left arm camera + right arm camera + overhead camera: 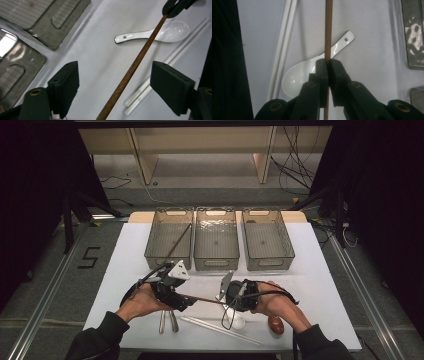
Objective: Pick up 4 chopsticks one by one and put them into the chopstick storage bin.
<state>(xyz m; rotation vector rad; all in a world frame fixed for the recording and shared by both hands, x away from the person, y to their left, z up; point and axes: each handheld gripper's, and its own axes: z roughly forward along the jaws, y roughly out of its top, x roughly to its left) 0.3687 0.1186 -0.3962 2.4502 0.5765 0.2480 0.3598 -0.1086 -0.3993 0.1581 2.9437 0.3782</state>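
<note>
A brown wooden chopstick (205, 299) hangs level above the white table, between my two grippers. My right gripper (226, 302) is shut on its right end; in the right gripper view its jaws pinch the stick (328, 30) at their tips (328, 62). My left gripper (187, 301) is open around the stick's other end. In the left gripper view the chopstick (135, 65) runs through the wide gap between the pads (113, 82) and touches neither. A white ceramic spoon (236, 321) and a pair of white chopsticks (215, 327) lie on the table below.
Three clear bins (167, 262) (216, 264) (270, 262) stand in a row at the back; the left one holds another brown chopstick (179, 240). Metal utensils (168, 321) lie near the front edge under my left hand. A brown rounded object (276, 324) lies at the front right.
</note>
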